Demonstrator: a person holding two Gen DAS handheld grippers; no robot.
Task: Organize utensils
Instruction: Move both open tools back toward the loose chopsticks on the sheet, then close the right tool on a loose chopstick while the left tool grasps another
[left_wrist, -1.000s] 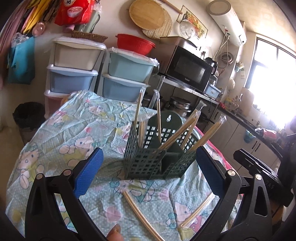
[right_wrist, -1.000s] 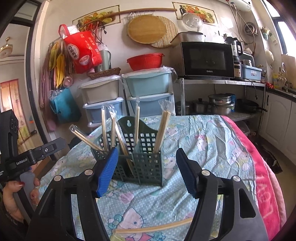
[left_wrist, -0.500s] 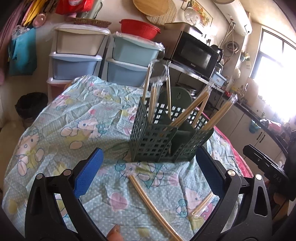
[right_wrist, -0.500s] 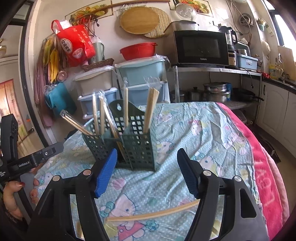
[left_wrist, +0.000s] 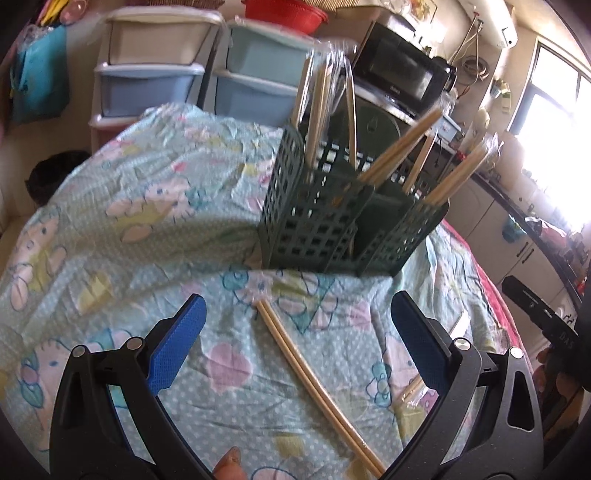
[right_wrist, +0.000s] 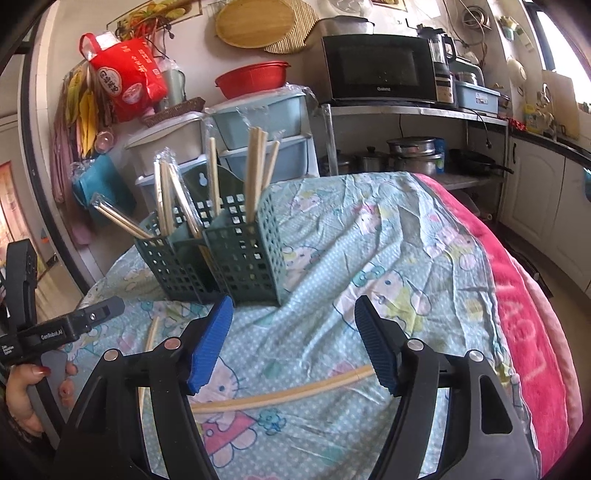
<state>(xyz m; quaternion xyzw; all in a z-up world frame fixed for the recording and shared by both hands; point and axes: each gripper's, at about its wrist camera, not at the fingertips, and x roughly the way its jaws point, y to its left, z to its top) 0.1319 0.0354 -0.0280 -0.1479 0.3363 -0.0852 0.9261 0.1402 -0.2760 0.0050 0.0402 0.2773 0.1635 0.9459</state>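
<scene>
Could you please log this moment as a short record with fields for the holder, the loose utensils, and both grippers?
holder: dark green plastic lattice utensil holder, upright on the cartoon-print tablecloth, wrapped chopsticks standing in it
loose utensils: wrapped bamboo chopstick pair lying on the cloth in front of the holder
left gripper: open, empty
right gripper: open, empty

Left view motion-blurred around the dark green lattice plastic utensil caddy (left_wrist: 325, 225); the wrapped pale wooden chopstick pair lying on the cloth (left_wrist: 314, 384) runs behind the gripper frame, far end hidden.
</scene>
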